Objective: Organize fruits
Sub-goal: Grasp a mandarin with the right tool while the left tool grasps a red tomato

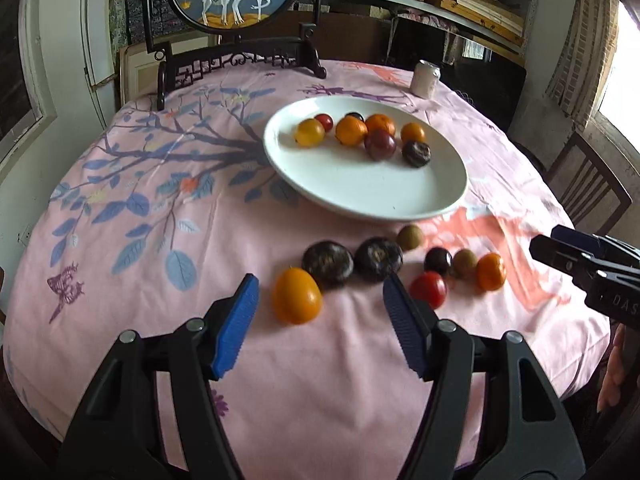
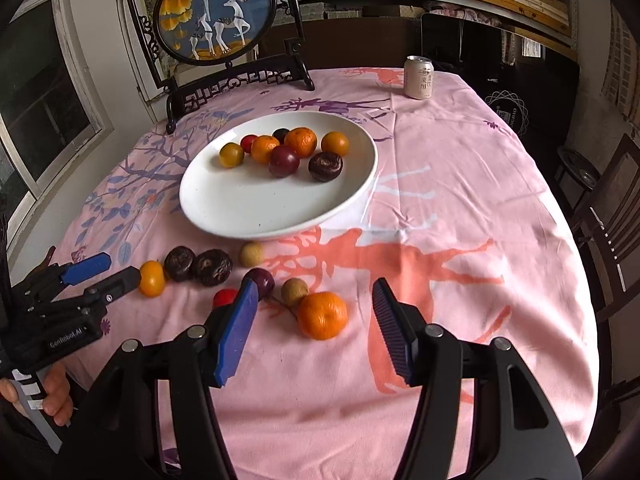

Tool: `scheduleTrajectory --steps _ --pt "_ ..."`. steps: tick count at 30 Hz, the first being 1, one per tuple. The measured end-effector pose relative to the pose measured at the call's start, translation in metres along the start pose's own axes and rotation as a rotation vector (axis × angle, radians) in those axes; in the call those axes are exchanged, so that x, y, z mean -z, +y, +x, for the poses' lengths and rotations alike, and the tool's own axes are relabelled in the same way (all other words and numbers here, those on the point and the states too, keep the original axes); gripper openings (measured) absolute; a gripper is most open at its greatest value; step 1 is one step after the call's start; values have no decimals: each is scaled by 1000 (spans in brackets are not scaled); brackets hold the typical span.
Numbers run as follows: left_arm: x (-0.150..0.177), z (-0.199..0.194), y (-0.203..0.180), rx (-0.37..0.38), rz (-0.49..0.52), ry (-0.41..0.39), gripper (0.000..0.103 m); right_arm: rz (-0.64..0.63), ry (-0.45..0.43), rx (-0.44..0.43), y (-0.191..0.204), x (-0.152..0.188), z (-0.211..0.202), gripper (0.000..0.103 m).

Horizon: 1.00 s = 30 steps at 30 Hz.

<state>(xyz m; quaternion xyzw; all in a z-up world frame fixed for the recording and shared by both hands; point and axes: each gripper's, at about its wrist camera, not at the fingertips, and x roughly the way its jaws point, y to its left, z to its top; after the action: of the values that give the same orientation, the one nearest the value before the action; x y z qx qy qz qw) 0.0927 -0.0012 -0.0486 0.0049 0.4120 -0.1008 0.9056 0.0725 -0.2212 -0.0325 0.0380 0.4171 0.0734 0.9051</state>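
The left gripper stands open and empty over the pink tablecloth, a yellow-orange fruit lying just ahead between its blue pads. The right gripper is likewise open, a mandarin lying free between its fingers. Beyond both, loose fruits sit near the white plate, which holds eight more.

Pink floral tablecloth covers the table. Round deer-painted screen in a dark carved stand at 11 o'clock on the far edge. Drink can upright at 1 o'clock. Dark wooden chair at 3 o'clock. Stacked boards on the shelves behind.
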Motion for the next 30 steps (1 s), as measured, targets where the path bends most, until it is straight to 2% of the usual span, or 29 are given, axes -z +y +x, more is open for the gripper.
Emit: scheduleTrajectory --steps 8,16,18,20,24,30 --pt "14 -4 -16 24 41 10 66 9 63 -7 4 22 15 60" --pt "15 -1 -15 35 29 29 66 20 72 31 -3 20 41 60" --pt "15 -1 -17 32 32 29 66 36 74 17 -7 20 49 53" --pt "14 2 -19 33 34 35 66 38 103 -1 -9 20 60 38" --pt "13 12 -28 44 37 56 66 56 86 -34 -13 21 57 37" --pt "10 32 -47 84 45 102 66 72 40 34 -33 26 32 37"
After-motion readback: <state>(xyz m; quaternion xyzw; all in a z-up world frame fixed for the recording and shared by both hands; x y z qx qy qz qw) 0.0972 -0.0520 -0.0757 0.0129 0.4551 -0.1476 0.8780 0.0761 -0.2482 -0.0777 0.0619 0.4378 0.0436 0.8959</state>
